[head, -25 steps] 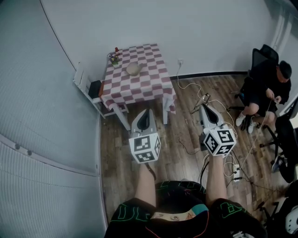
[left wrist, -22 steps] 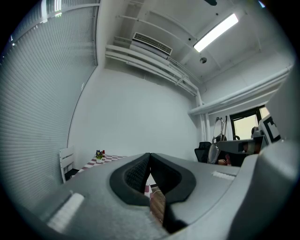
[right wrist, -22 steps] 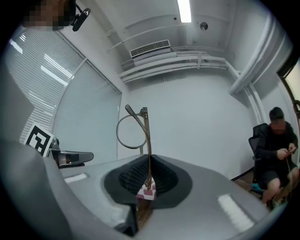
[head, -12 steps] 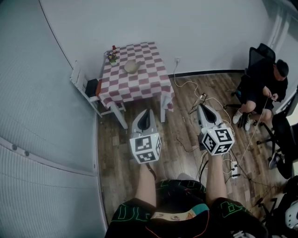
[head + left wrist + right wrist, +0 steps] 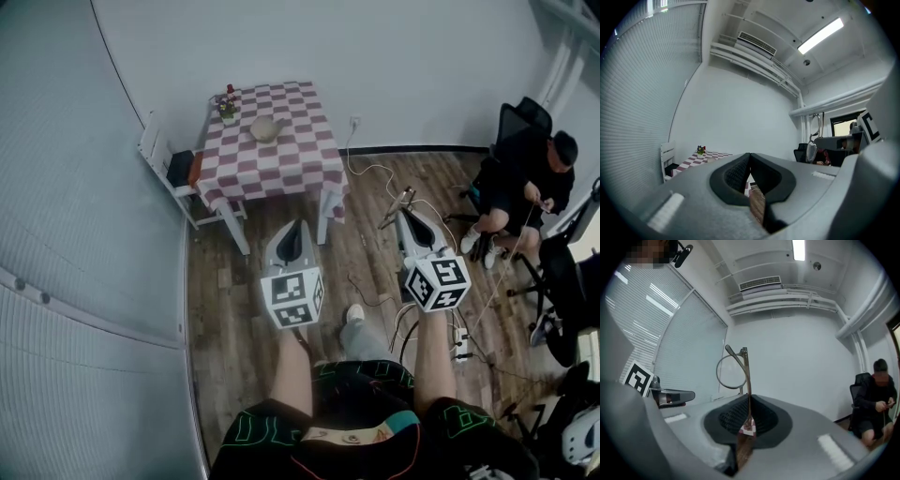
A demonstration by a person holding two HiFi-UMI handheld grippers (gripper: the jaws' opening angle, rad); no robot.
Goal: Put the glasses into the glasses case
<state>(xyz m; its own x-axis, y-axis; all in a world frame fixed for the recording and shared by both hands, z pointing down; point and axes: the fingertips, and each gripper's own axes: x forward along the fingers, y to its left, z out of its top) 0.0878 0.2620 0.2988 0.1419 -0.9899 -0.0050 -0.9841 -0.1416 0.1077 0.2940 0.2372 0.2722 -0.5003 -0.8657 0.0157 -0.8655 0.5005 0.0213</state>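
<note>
**Item:** thin metal-framed glasses with round lenses (image 5: 746,373).

**Location:** not on the desk. The glasses are carried in the air and stand upright out of the right claw (image 5: 749,404). Its jaws are pressed together on one slim temple arm, and one lens ring shows to the left of that arm.

**Handling (judged):**
- Very light, made of springy wire, with fragile hinges and lenses.
- The smooth, thin metal is likely to pivot or slip in a pinch at a single point.
- The temple hold should do for carrying. A hold nearer the hinge or on the bridge would probably steady the frame better for insertion.
- Use light pressure and keep off the lens faces.

**Left claw** (image 5: 749,157): jaws closed against each other with nothing between them. It is held beside the right one and is free to steady or open a case.

**Container:** pale rounded oval object (image 5: 264,128), probably the glasses case.
- It lies towards the far end of the desk with the red-and-white checked cloth (image 5: 281,167), well apart from both claws.
- It is too small in view to tell whether the lid is open or shut, or whether it holds anything.

**Other entries:**
- Small pot of flowers (image 5: 228,103) at the desk's far left corner.
- White chair (image 5: 150,150) just beside the desk's left side.
- Seated person (image 5: 525,183) well off to the right.

**Status (judged):** the glasses are not yet in the case, and the desk must be approached first.
</note>
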